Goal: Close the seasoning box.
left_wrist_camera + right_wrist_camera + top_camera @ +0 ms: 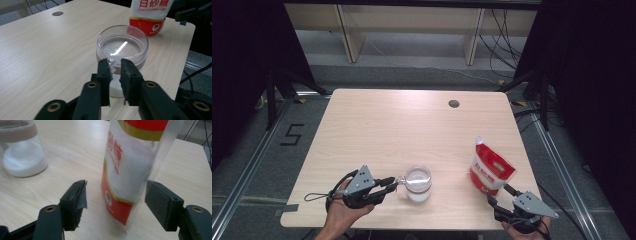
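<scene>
My left tongs [115,65] stand slightly parted on either side of the small handle of the clear jar [122,47] near the table's [377,130] front edge. My right tongs [116,202] are wide open around the sugar bag [130,170], which stands upright, pads not pressing.

On the pale wooden table [377,125], the clear glass jar of white sugar [418,183] stood near the front edge, about midway across. My left gripper [393,183] lay just left of it, its fingers [104,72] either side of the jar's small handle. The red-and-white sugar pouch [490,170] stood upright well to the jar's right, between the fingers [75,200] of my right gripper [498,196], which lay before it.
</scene>
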Demonstrator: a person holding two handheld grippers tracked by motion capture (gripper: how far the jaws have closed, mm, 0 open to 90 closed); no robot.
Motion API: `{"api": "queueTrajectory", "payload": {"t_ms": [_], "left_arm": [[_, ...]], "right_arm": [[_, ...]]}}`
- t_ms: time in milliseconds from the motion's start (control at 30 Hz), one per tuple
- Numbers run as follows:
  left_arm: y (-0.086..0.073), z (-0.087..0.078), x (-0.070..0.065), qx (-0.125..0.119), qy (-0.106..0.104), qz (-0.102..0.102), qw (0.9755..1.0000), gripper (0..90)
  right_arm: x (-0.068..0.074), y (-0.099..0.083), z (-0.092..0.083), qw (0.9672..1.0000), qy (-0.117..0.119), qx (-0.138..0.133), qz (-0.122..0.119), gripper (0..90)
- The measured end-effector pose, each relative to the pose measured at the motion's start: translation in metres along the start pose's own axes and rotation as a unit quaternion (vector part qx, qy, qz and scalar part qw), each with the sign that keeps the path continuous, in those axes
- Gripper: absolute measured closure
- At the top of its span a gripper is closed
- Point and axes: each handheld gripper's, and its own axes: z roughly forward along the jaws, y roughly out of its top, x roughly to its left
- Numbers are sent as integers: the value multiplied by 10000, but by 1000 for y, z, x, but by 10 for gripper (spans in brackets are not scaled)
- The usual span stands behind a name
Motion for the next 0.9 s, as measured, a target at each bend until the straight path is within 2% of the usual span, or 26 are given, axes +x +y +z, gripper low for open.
{"api": "queueTrajectory", "payload": {"t_ms": [33,67,133,167,233,300,333,367,400,467,500,533,600,700,767,900], "left_arm": [[0,-1,0,-6,5,36,10000,740],[-1,-1,-2,-29,-43,-19,10000,725],[-1,-3,-2,-11,8,41,10000,664],[-1,-3,-1,-41,-63,93,9999,650],[-1,-4,-2,-14,24,76,10000,599],[-2,-5,-3,2,29,-58,10000,563],[-3,-5,-2,-8,17,31,10000,545],[-3,-5,-1,-22,10,34,10000,526],[-4,-5,-3,-12,48,-90,9999,502],[-5,-6,-1,-10,56,-16,10000,460],[-5,-6,-1,-16,94,-106,9999,434],[-6,-7,-1,-5,119,-97,9999,410],[-6,-8,1,-39,120,16,9999,389],[-8,-8,0,-32,119,-190,9997,342],[-10,-8,0,-30,66,-157,9999,322],[-12,-9,1,37,87,-71,9999,286]], "right_arm": [[0,0,0,10000,-2,5,11,344],[0,0,0,10000,3,-13,-32,344],[0,0,0,10000,0,11,-16,344],[0,0,0,10000,12,10,-37,343],[0,0,0,10000,12,24,4,342],[0,0,0,10000,-2,2,-25,342],[0,0,0,10000,-5,5,-6,342],[0,1,0,10000,10,-13,10,342],[1,1,0,10000,-4,-24,44,343],[1,0,0,10000,-5,-19,33,342],[1,0,0,10000,-4,-19,34,342],[1,1,0,10000,5,-32,58,341],[1,0,0,10000,6,-38,19,340],[0,0,1,10000,9,-51,1,340],[0,1,1,10000,10,-48,-9,340],[0,1,1,10000,10,-49,-5,339]]}}
